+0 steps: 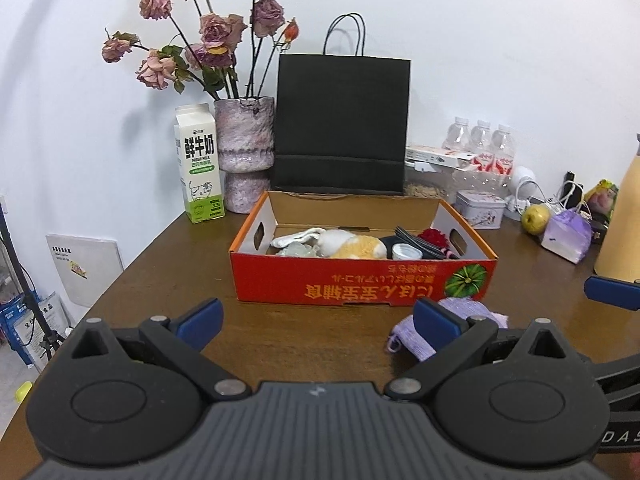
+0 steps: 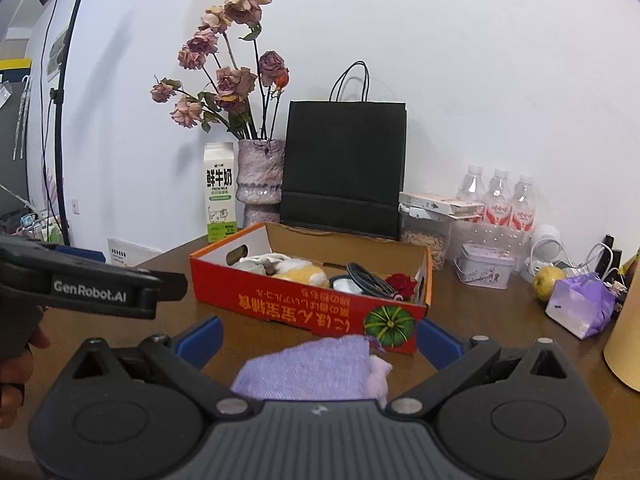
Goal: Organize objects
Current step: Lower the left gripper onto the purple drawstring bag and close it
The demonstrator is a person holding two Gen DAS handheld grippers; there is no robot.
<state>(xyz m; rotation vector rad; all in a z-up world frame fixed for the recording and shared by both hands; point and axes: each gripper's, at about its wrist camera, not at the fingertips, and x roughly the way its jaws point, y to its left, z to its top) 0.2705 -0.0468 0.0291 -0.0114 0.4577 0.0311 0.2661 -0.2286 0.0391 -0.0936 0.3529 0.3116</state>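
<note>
Wooden table (image 1: 160, 280) against white wall | red cardboard box (image 1: 360, 284) stood ahead of both grippers | left gripper (image 1: 316, 320) jaws apart, empty | right gripper (image 2: 318, 338) jaws apart, purple knitted cloth (image 2: 308, 368) lying between them

Bare brown table (image 1: 172, 280) is left open in front of and to the left of the red cardboard box (image 1: 360, 282); the box's top is open, though its floor is largely covered by soft items; a purple cloth (image 2: 308, 368) is laid just before the box's front wall; the back edge is blocked by a milk carton (image 1: 199, 168), vase (image 1: 245, 160) and black paper bag (image 1: 342, 126); the right side is crowded by a tin (image 1: 480, 209), water bottles (image 1: 482, 148) and a purple pouch (image 1: 567, 236).
</note>
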